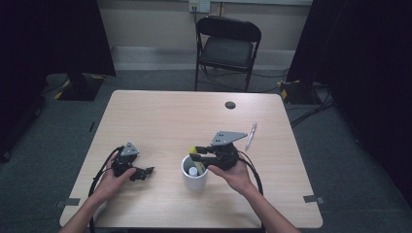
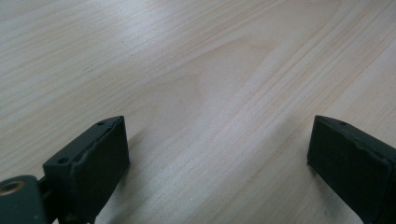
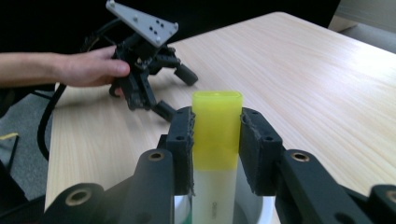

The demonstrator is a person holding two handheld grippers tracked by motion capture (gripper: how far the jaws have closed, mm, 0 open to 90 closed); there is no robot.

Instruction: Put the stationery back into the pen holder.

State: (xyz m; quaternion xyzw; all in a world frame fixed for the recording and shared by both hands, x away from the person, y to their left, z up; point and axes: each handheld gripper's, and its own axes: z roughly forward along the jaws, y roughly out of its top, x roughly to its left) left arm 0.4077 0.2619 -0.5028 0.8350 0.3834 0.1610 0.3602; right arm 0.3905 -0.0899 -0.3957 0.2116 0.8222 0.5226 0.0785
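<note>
In the high view my left gripper (image 1: 141, 172) is resting on the wooden table (image 1: 160, 116) at lower left, and its own view is showing what the high one is not: both jaws standing wide apart over bare wood grain, gripping nothing. At centre, I am holding my right gripper (image 1: 198, 156) over the white cup (image 1: 194, 180). The right gripper view is giving the detail: both pads are pressing on a highlighter (image 3: 217, 135), yellow cap up, its pale barrel reaching down into the cup. Right of that hand, the high view is showing a white pen (image 1: 250, 136) lying on the table.
</note>
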